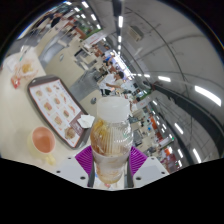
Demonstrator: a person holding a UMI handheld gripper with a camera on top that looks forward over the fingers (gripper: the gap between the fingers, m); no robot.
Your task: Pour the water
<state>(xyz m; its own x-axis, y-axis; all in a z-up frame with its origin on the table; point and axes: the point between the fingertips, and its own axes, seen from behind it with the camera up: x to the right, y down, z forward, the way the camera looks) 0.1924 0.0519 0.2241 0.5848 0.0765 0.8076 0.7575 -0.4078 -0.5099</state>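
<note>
The bottle's (111, 140) base is cut off below the fingers, and the far room is too small to read. One bottle, one menu card (55, 105) at ten o'clock, one cup (42, 139) at nine. The gripper (110, 160) is clenched on the bottle, both purple pads (87, 158) pressing its sides.

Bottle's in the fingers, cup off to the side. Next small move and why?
Probably swing toward the cup beside the menu card. The gripper holds the bottle upright between its pads, and the cup sits off to the side, not under the bottle's mouth.
</note>
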